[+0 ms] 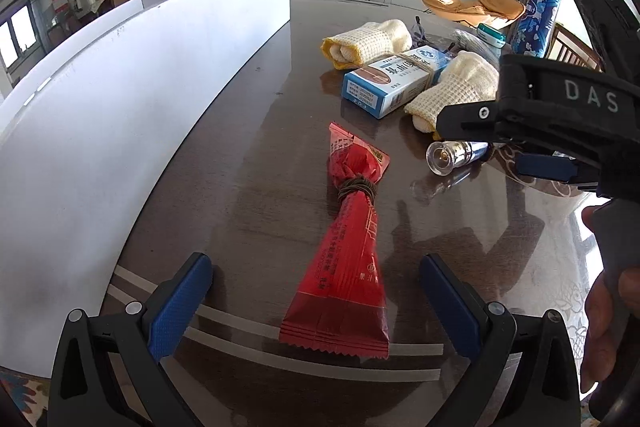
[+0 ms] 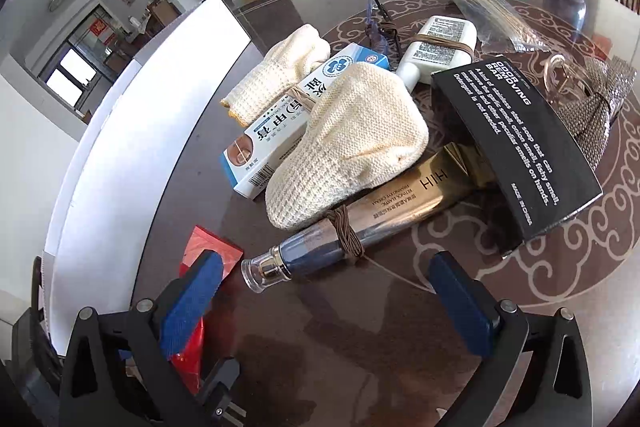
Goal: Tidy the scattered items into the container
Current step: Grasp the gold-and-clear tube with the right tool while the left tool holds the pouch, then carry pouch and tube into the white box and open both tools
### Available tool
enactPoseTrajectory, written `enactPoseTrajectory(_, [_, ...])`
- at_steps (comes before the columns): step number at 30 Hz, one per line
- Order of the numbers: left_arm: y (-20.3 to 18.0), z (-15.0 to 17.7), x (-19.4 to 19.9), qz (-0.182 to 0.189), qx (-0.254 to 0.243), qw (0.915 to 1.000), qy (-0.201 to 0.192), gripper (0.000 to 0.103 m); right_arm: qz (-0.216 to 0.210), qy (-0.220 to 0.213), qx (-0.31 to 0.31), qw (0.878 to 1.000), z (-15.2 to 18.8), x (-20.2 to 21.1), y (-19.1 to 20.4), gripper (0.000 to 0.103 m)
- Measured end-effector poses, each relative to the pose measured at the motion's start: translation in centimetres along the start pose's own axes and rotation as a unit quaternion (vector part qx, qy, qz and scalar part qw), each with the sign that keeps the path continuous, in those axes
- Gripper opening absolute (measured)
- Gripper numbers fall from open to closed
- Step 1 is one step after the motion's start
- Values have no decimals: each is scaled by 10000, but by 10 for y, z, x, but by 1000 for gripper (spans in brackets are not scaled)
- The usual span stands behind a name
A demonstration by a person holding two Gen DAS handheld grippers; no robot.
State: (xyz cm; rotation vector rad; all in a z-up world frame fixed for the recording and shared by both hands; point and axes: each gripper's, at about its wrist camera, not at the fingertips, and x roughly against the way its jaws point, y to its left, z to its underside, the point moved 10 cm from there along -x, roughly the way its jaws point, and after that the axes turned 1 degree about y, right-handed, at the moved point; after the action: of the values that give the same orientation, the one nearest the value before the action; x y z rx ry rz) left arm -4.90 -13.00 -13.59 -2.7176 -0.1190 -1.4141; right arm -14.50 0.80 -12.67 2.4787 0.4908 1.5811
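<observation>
A red snack packet (image 1: 352, 247) tied with a brown band lies on the dark table, its near end between the fingers of my left gripper (image 1: 316, 303), which stands open just above it. My right gripper (image 2: 328, 303) is open too, hovering close over a metallic cream tube (image 2: 360, 227) with a clear cap; in the left wrist view the right gripper (image 1: 484, 145) comes in from the right over that tube (image 1: 452, 155). Behind the tube lie a cream knitted cloth (image 2: 348, 147), a blue-white box (image 2: 280, 131) and a black soap box (image 2: 516, 143). The white container (image 1: 140, 99) stands along the left.
Further back are a second rolled cloth (image 1: 368, 41), a white bottle (image 2: 436, 47), a bag of thin sticks (image 2: 492, 15), a sparkly hair bow (image 2: 592, 107) and a blue patterned canister (image 1: 538, 15). A person's hand (image 1: 608, 307) holds the right gripper's handle.
</observation>
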Motion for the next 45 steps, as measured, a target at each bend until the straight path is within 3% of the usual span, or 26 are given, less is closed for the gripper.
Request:
enactPoseTrajectory(3, [4, -1, 2, 80, 189, 9998, -73, 103, 668, -25, 552, 9962, -3, -15, 11, 103])
enactPoseTrajectory(4, [4, -1, 2, 92, 205, 9997, -94, 103, 733, -92, 636, 9952, -4, -15, 11, 103])
enactPoseTrajectory(6, [3, 0, 3, 111, 209, 9996, -143, 103, 751, -295, 793, 9936, -1, -8, 4, 93])
enactPoseTrajectory(8, [3, 2, 5, 123, 195, 9996, -163, 103, 888, -399, 1123, 9889, 6, 1, -6, 63])
enactPoseTrajectory(11, [0, 2, 5, 157, 144, 9997, -142, 103, 930, -442, 1304, 9861, 22, 21, -37, 40])
enactPoseTrajectory(15, [-8, -1, 3, 240, 52, 9996, -116, 103, 443, -286, 1371, 9892, 31, 38, -57, 40])
enactPoseTrajectory(19, [-19, -8, -2, 389, -158, 9991, 38, 103, 275, -38, 1820, 9829, 27, 30, -45, 55])
enactPoseTrajectory(21, [-25, -13, -4, 357, -396, 9985, 93, 88, 207, 78, 1956, 9804, 25, 22, -33, 66])
enactPoseTrajectory(22, [-27, -14, -5, 308, -562, 9979, 132, 75, 198, 148, 1980, 9799, 21, 17, -29, 70])
enactPoseTrajectory(24, [-33, -18, -4, 352, -840, 9957, 192, 48, 275, 277, 1955, 9799, 11, 11, -27, 67])
enactPoseTrajectory(25, [-33, -19, -3, 371, -891, 9951, 236, 25, 359, 318, 1944, 9797, 7, 10, -28, 52])
enactPoseTrajectory(26, [-32, -20, -3, 384, -908, 9947, 293, 18, 443, 359, 1958, 9790, 5, 10, -30, 36])
enactPoseTrajectory(29, [-28, -15, 2, 484, -814, 9950, 321, 17, 293, 530, 1879, 9803, 9, 17, -38, 23])
enactPoseTrajectory(33, [-34, 0, 15, 767, -608, 9946, 350, 17, 50, 603, 1851, 9809, 36, 40, -54, 22])
enactPoseTrajectory(39, [-48, 17, 23, 756, -687, 9939, 415, 17, 161, 668, 2274, 9714, 69, 61, -72, 22])
enactPoseTrajectory(42, [-47, 17, 23, 815, -560, 9943, 408, 17, 380, 646, 2457, 9664, 64, 58, -71, 37])
enactPoseTrajectory(44, [-44, 16, 23, 830, -494, 9945, 407, 17, 368, 598, 2503, 9656, 55, 54, -65, 56])
enactPoseTrajectory(45, [-43, 16, 23, 827, -482, 9946, 405, 17, 356, 585, 2523, 9652, 51, 53, -61, 58])
